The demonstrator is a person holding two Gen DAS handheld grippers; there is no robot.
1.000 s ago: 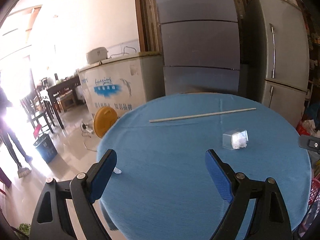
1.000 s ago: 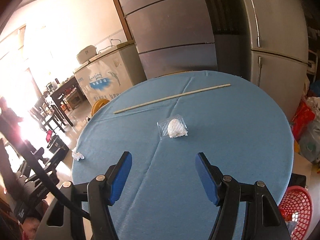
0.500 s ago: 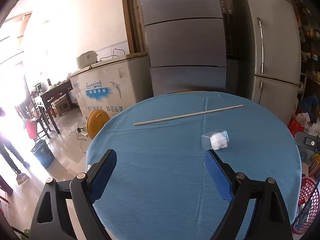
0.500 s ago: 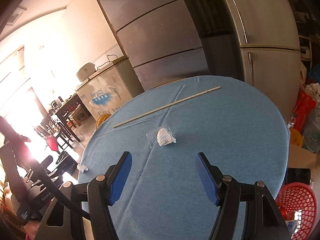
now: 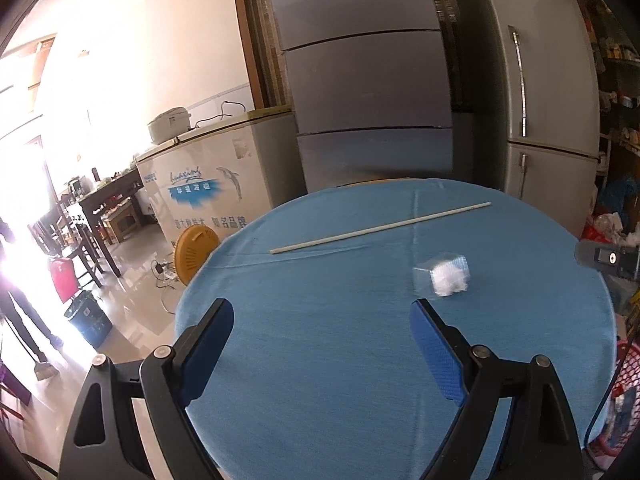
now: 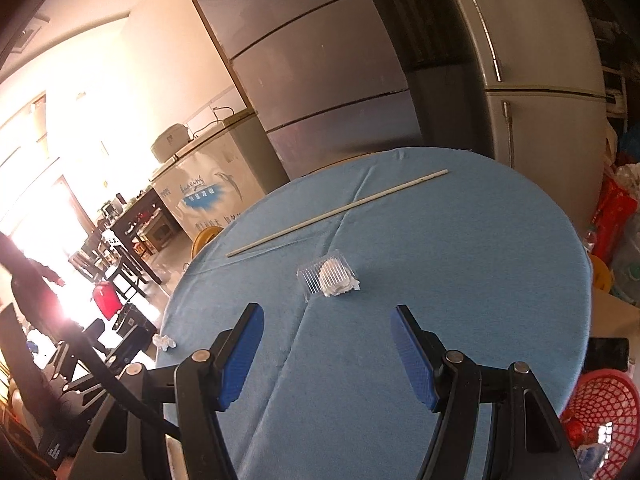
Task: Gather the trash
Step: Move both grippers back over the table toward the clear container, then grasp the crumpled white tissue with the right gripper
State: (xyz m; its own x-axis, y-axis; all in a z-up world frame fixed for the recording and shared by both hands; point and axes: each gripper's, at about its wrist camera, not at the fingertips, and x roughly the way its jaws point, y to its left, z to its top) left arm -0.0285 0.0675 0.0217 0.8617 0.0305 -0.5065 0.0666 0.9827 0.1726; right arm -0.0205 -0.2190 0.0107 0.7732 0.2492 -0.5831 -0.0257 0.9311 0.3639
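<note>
Both the left hand-held gripper (image 5: pixel 322 344) and the right hand-held gripper (image 6: pixel 328 344) are hanging released, holding nothing. The clear plastic box (image 6: pixel 327 277) is lying mid-surface (image 6: pixel 460 280); being light, thin and crushable, it is probably best pinched gently across its side walls.

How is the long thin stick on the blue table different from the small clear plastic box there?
The stick is long, thin, pale and opaque, lying flat, diagonally across the table's far half. The clear plastic box is short, blocky and see-through, with something white inside, and lies nearer the grippers. Both rest on the blue cloth, apart, and neither is held.
</note>
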